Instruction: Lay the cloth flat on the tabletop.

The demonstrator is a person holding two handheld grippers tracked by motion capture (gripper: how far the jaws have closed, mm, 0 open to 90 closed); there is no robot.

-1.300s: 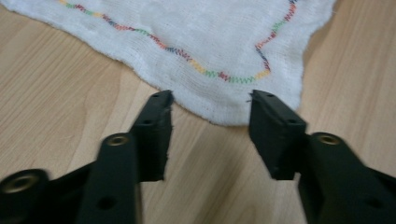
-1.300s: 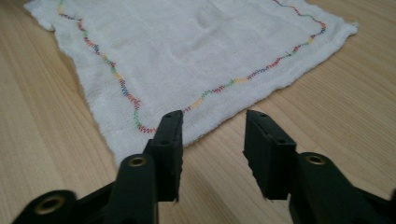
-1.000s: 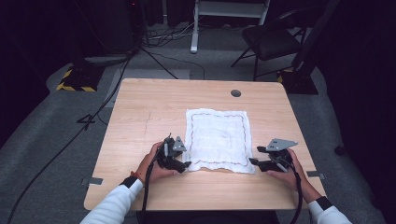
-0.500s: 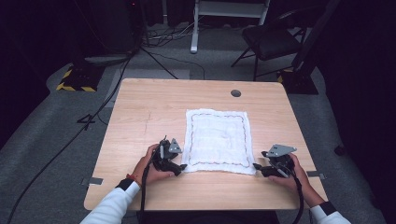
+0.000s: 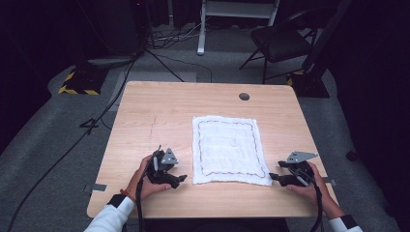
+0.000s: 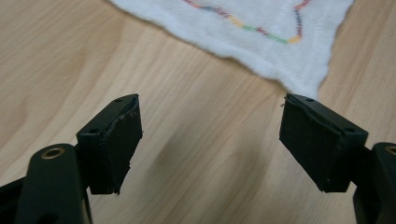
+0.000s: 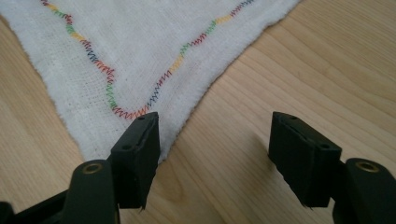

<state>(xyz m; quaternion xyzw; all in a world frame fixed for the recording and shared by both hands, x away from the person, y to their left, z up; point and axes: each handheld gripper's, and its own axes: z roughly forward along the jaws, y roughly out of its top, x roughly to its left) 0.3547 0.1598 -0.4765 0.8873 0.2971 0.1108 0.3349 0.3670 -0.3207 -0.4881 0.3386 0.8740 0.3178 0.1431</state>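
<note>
A white cloth [image 5: 227, 147] with a multicoloured stitched border lies flat on the wooden table [image 5: 159, 111]. My left gripper [image 5: 180, 180] sits low over the table just left of the cloth's near-left corner, jaws open and empty. In the left gripper view that gripper [image 6: 210, 135] spans bare wood, with the cloth's corner [image 6: 261, 18] just ahead of the far jaw. My right gripper [image 5: 273, 178] rests by the near-right corner, open. In the right gripper view its jaws [image 7: 212, 144] are apart, one jaw over the corner of the cloth [image 7: 140, 46].
A round cable hole [image 5: 244, 96] is in the table's far right. Beyond the table stand a dark chair [image 5: 280, 41] and a white frame leg [image 5: 200, 29]. Cables and a yellow-black striped block [image 5: 77, 82] lie on the floor at the left.
Both hands have drawn back toward the near table edge. The left gripper has come away leftward from the cloth's side edge. The cloth lies as before.
</note>
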